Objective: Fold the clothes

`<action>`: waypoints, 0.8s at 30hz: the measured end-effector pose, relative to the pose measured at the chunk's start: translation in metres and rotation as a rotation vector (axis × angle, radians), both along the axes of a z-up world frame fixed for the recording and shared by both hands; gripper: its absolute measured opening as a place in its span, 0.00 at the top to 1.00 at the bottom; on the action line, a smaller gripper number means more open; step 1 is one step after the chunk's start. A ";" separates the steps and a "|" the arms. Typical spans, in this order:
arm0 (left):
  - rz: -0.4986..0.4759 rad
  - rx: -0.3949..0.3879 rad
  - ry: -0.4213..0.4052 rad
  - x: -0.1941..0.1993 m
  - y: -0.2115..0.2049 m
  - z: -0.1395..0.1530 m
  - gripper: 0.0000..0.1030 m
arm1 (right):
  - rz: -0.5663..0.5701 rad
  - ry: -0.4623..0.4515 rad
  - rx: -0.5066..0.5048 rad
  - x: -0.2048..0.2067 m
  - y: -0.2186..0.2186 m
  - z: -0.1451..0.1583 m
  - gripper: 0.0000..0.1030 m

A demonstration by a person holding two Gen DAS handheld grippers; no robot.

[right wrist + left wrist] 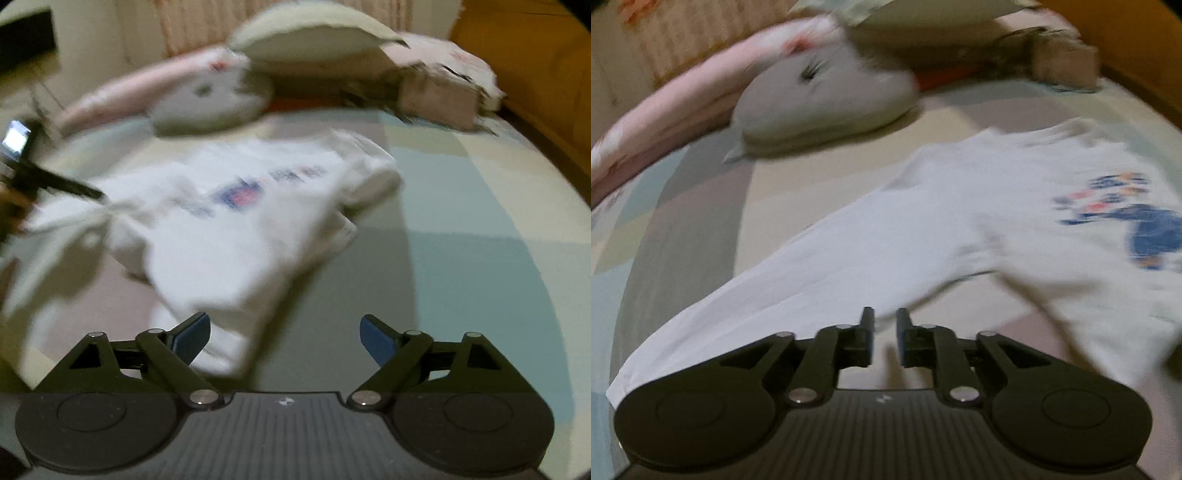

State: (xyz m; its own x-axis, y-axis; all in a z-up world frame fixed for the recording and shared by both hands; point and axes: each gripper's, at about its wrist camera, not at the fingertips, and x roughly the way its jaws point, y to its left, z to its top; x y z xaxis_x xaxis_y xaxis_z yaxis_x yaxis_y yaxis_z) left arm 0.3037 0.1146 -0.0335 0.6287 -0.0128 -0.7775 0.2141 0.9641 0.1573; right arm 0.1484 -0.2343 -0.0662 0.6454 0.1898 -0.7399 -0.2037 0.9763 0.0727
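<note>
We saw white shirt (960,221) at frame centre beyond our nearly closed, empty left gripper (885,323); right gripper (285,334) spread, shirt hem between its fingers

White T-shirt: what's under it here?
The white T-shirt lies on a pastel patchwork bedsheet, visible all around it. Whatever sits beneath the cloth itself is covered.

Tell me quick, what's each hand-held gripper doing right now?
Left hand-held gripper: nearly closed, close over the white T-shirt; a grip on it cannot be told.
Right hand-held gripper: open, holding nothing.
</note>
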 end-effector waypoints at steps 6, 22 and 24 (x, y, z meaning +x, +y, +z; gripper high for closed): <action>-0.145 -0.011 -0.027 -0.045 -0.080 0.033 0.50 | -0.146 0.092 -0.144 0.011 -0.024 -0.045 0.07; -0.461 -0.083 0.058 -0.100 -0.278 0.043 0.35 | -0.175 0.067 -0.075 -0.017 -0.052 -0.049 0.00; -0.472 -0.113 0.104 -0.101 -0.286 0.032 0.35 | -0.181 0.068 -0.075 -0.028 -0.059 -0.045 0.00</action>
State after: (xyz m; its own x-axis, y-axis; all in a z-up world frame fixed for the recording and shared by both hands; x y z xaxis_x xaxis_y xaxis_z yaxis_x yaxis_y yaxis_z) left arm 0.2028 -0.1717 -0.0012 0.4532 -0.3648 -0.8134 0.6402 0.7681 0.0121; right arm 0.1204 -0.2928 -0.1107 0.6121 0.0181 -0.7906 -0.0220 0.9997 0.0059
